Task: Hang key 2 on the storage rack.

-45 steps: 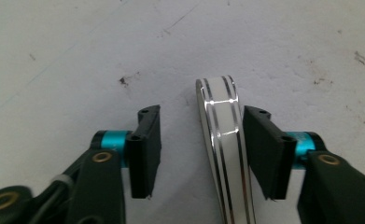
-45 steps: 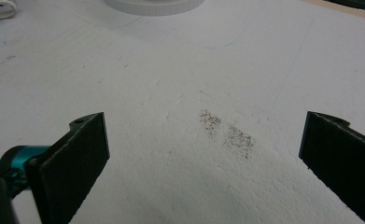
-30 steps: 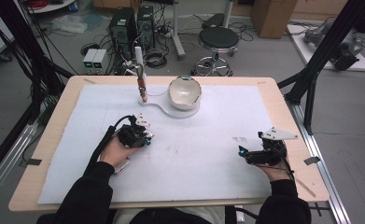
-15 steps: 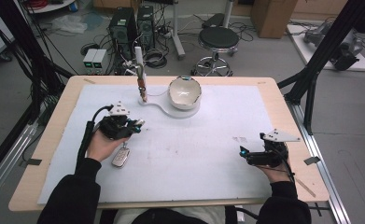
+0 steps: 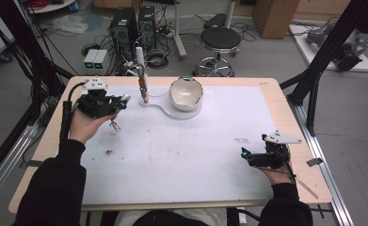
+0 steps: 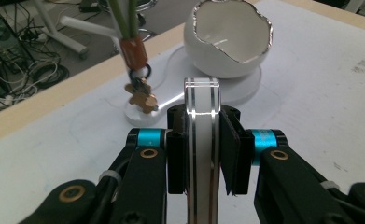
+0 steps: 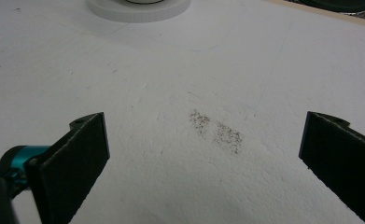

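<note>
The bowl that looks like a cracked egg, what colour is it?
The bowl is white with a shiny silver jagged rim. The left gripper view shows it best.

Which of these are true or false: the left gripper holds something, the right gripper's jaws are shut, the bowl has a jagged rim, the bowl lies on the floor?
1. The left gripper holds a clear flat piece. True.
2. The right gripper is shut. False: its jaws stand wide apart over the white mat.
3. The white eggshell-shaped bowl has a jagged rim. True.
4. The bowl lies on the floor. False: it sits on a white base on the table.
</note>
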The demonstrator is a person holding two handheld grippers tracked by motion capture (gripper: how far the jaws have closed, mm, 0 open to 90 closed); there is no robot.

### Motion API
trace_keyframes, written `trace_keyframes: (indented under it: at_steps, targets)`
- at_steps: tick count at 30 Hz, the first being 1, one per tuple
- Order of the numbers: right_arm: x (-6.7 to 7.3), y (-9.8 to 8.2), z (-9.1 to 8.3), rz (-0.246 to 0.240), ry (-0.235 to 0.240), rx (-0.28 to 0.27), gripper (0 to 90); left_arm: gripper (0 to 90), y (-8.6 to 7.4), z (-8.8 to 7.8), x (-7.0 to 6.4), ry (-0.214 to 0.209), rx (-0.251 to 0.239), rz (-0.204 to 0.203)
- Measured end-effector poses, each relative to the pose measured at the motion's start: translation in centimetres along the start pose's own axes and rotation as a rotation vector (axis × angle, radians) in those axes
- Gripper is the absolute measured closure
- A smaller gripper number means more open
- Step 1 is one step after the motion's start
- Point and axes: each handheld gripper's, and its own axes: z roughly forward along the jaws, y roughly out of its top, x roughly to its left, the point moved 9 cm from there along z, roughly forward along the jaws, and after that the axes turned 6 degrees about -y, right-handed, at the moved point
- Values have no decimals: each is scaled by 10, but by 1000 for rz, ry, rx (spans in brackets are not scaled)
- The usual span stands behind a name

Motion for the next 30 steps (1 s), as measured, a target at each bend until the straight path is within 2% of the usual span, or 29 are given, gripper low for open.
trace_keyframes:
  at_steps: [3, 7, 10, 12, 17, 23, 25, 28, 30]
  targets:
    - [0, 0, 0, 2, -2, -2, 6, 741, 16, -3, 6, 6, -16, 9]
    - [-2, -1, -1, 11, -3, -3, 6, 740, 36, -6, 19, 46, -27, 19]
    - [-1, 1, -3, 32, 3, -19, 6, 740, 42, -4, 30, 74, -23, 10]
    - [-1, 3, -5, 29, 3, -34, 6, 740, 47, -2, 36, 93, -18, 19]
    - [-1, 1, -5, 29, 2, -25, 6, 743, 58, -1, 49, 121, -30, 10]
    - [-3, 1, -5, 29, -2, -28, 6, 744, 77, -2, 64, 159, -38, 30]
    - [-4, 2, -6, 24, -4, -35, 6, 744, 84, -2, 69, 165, -52, 23]
    - [-3, 2, -7, 33, -2, -30, 6, 745, 93, -2, 77, 196, -42, 28]
    - [-4, 2, -7, 30, -4, -36, 6, 745, 99, 1, 81, 200, -51, 26]
